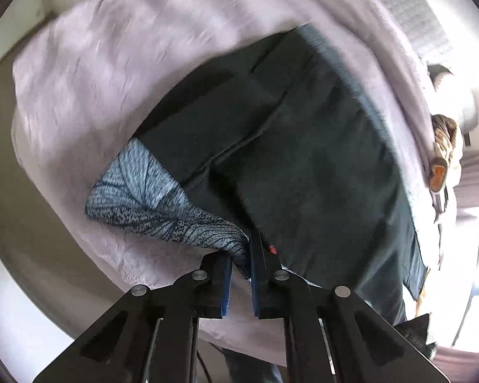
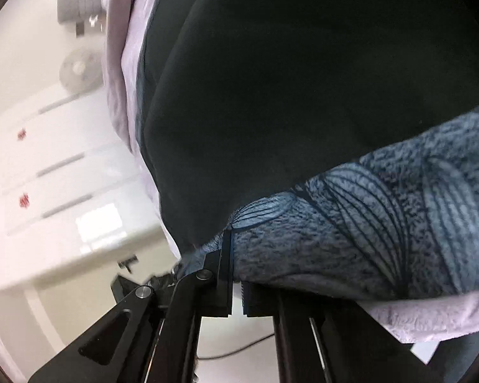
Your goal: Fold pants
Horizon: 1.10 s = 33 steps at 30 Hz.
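The pants (image 1: 297, 146) are dark green-black and lie spread on a lilac fuzzy blanket (image 1: 112, 63). Their inner lining (image 1: 143, 198) is blue-grey with a leaf print. My left gripper (image 1: 241, 255) is shut on a pinch of this lining at the near edge of the pants. In the right wrist view the dark pants (image 2: 303, 79) fill the upper frame and the printed lining (image 2: 383, 223) hangs over the right finger. My right gripper (image 2: 236, 255) is shut on the lining's edge, where it meets the dark cloth.
The blanket (image 2: 431, 316) covers a bed with edges near both grippers. A white cabinet with drawers (image 2: 57, 175) and a round fan (image 2: 77, 70) stand left of the bed. A grey quilted headboard (image 1: 415, 22) and a person's clothing (image 1: 443, 146) are at the right.
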### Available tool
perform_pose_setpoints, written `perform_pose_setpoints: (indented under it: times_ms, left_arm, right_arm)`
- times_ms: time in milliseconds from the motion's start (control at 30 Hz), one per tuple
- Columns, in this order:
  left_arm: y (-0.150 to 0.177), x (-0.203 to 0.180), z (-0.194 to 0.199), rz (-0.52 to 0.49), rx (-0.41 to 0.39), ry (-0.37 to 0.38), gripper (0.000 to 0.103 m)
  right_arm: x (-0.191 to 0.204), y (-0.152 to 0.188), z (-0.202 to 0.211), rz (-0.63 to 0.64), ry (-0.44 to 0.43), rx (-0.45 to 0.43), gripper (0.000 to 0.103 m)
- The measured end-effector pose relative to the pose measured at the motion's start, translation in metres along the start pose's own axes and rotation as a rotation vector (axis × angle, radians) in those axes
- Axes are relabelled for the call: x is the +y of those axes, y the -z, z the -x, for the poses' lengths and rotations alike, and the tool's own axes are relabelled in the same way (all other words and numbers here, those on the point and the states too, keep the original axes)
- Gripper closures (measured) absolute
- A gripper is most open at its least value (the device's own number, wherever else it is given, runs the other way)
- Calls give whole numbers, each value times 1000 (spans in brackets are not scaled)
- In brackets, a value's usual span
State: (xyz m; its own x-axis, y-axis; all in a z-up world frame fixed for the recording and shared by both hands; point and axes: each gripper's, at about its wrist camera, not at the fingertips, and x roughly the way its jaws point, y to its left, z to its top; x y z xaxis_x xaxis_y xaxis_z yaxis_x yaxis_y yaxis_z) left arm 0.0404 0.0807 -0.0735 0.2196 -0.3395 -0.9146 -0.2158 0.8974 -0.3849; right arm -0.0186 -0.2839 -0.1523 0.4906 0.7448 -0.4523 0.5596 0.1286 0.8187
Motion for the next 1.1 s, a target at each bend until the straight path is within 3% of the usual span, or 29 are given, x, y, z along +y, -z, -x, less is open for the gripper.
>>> perform_pose_setpoints:
  times_ms: [233, 433, 600, 633, 667, 767, 833, 867, 900, 933, 1000, 1100]
  left_arm:
    - [-42, -79, 47, -191, -145, 37, 92]
    - [-108, -137, 14, -318, -249, 20, 91]
    - [-151, -176, -57, -428, -287, -123, 68]
    - [-156, -178, -72, -432, -275, -147, 61]
    - [-160, -179, -83, -426, -267, -176, 45]
    - [-170, -167, -112, -382, -230, -259, 42]
    - [-171, -161, -104, -358, -228, -263, 42]
    - [-170, -158, -95, -349, -226, -242, 42]
    - [-166, -157, -83, -353, -233, -229, 42]
    - [-162, -157, -75, -372, -239, -238, 42]
    - [-148, -160, -66, -430, -243, -261, 42]
    - [-128, -160, -73, -453, -190, -268, 42]
  right_arm:
    - [96, -25, 47, 279, -8, -42, 99]
    - [156, -97, 40, 384, 56, 39, 99]
    - [154, -175, 5, 357, 99, 80, 95]
    - [150, -193, -6, 348, 113, 91, 94]
    - [153, -202, -10, 347, 133, 84, 93]
    - [139, -228, -36, 321, 199, 106, 88]
    - [133, -234, -39, 297, 184, 111, 86]
    - [133, -233, -35, 291, 169, 113, 76]
    - [138, -227, -28, 300, 154, 114, 65]
    - [144, -222, -23, 321, 151, 121, 36]
    - [163, -198, -6, 430, 166, 120, 32]
    - [180, -167, 1, 583, 187, 135, 38]
